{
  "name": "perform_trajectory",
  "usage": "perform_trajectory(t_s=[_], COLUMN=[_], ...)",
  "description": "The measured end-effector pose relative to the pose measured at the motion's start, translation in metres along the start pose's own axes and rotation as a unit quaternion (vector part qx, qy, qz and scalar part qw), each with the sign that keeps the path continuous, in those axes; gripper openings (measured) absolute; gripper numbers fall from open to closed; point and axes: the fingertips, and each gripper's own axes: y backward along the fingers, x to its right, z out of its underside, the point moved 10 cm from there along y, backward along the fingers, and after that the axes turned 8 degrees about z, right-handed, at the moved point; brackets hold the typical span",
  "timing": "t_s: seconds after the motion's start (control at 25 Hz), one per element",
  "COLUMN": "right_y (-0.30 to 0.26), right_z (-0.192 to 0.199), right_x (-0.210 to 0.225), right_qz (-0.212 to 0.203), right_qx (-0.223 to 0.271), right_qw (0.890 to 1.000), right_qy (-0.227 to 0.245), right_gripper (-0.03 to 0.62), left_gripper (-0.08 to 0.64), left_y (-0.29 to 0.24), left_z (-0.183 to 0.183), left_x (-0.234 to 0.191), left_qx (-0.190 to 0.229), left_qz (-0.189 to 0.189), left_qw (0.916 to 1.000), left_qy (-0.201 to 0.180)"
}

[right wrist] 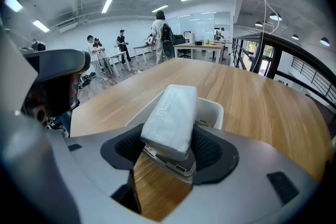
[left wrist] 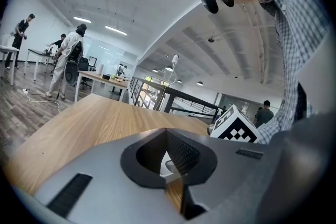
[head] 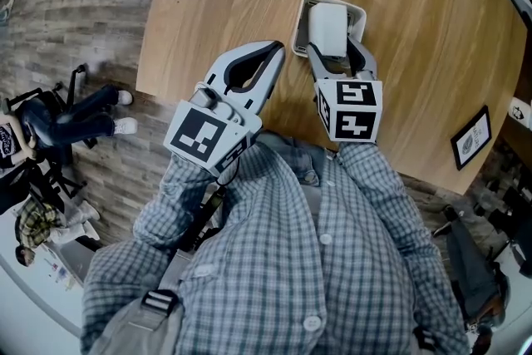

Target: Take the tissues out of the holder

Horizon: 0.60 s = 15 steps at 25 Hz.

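Note:
A white tissue holder (head: 359,14) stands on the round wooden table (head: 416,29). A white pack of tissues (head: 328,29) sticks out of it, tilted. My right gripper (head: 337,47) reaches over the holder's near end. The tissues (right wrist: 170,113) lie between its ribbed pads and fill the gap of the right gripper (right wrist: 170,132). Behind them shows the holder's rim (right wrist: 214,110). To the left of the holder, my left gripper (head: 274,54) rests just above the table, jaws together and empty. In the left gripper view the left gripper (left wrist: 167,134) points across the bare wood.
A small black-framed card (head: 471,137) stands near the table's right edge. The table's left edge drops to a plank floor where a person (head: 75,116) sits by chairs. The right gripper's marker cube (left wrist: 236,126) shows right of the left jaws. Other people stand at desks far behind.

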Motion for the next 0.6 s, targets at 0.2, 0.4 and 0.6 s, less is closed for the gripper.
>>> perform_trajectory(t_s=[0.2, 0.4, 0.6], right_y=[0.007, 0.014, 0.027], right_z=[-0.001, -0.003, -0.006], right_x=[0.001, 0.004, 0.014], right_qz=[0.001, 0.002, 0.003], right_qx=[0.016, 0.041, 0.065], right_qw=[1.0, 0.999, 0.998], right_qy=[0.008, -0.013, -0.021], right_gripper=[0.281, 0.281, 0.281], left_gripper=[0.0, 0.0, 0.0], left_y=[0.002, 0.003, -0.004], left_z=[-0.001, 0.001, -0.004], left_x=[0.003, 0.004, 0.014], left_qx=[0.005, 0.004, 0.005], left_qz=[0.001, 0.012, 0.024], left_qw=[1.0, 0.9999, 0.9994], left_qy=[-0.003, -0.011, -0.022])
